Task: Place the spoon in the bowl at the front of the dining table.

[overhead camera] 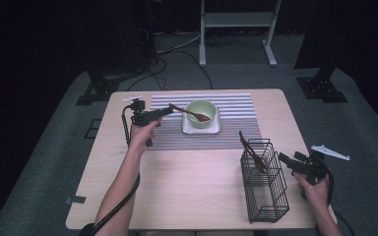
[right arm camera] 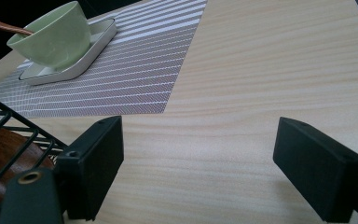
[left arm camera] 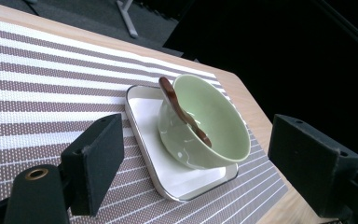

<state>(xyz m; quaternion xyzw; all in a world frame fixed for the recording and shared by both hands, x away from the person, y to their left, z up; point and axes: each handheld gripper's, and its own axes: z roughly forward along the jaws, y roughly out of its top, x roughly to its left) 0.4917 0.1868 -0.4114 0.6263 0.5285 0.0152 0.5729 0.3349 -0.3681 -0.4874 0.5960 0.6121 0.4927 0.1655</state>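
Fingers on both grippers stood apart, grasping nothing. On the table, the striped mat lay under a white tray holding the green bowl. A wire basket stood near the bowl's right. A brown spoon rested in the bowl, with the left gripper just left and the right gripper beyond the basket.

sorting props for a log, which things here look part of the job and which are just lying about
Likely in the job:
- wooden spoon resting in the green bowl
- white tray under the bowl
- wire basket holding a second spoon
- left gripper, right gripper, both open

Lying about:
- striped mat
- white piece on the floor
- metal stand
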